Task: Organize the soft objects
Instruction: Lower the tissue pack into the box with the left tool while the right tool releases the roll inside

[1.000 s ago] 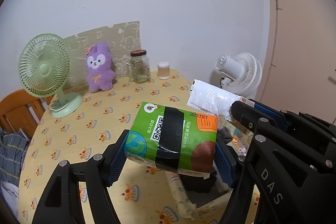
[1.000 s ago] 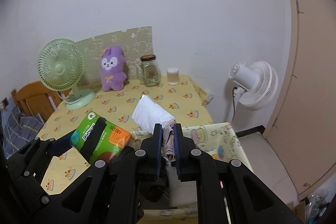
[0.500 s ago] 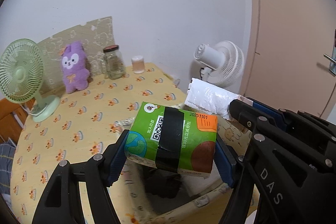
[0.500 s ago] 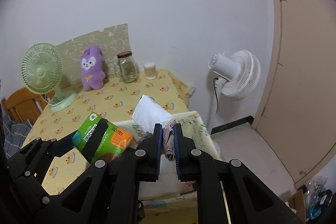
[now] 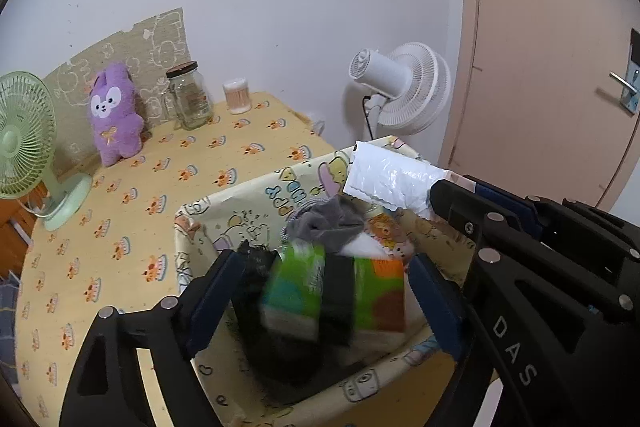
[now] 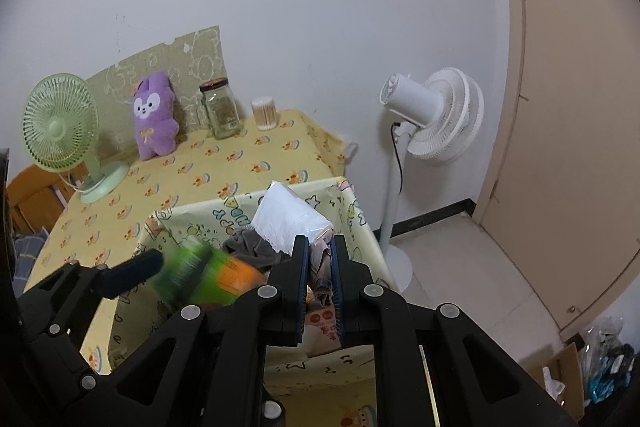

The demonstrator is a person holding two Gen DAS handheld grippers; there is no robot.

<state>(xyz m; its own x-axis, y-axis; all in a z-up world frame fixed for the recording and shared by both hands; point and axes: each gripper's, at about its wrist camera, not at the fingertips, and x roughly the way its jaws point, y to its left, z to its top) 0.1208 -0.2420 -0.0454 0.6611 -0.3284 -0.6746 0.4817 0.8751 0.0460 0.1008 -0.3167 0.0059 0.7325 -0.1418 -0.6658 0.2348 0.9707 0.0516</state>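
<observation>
Fabric bin (image 5: 208, 373) holds grey cloth (image 5: 326, 223) — green pack (image 5: 334, 293) loose between just-widened left tool (image 5: 328, 301); right tool (image 6: 320, 285) pinches white pack (image 6: 290, 219).

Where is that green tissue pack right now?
In the left wrist view, the green tissue pack is blurred between the left gripper's open jaws, over the cartoon-print storage bin, just below a grey cloth.

Two fans (image 6: 60, 131), perhaps two packs (image 5: 334, 291).

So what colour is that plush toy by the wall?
Purple, with a white face and a small yellow bow; the plush toy shows best in the right wrist view.
</observation>
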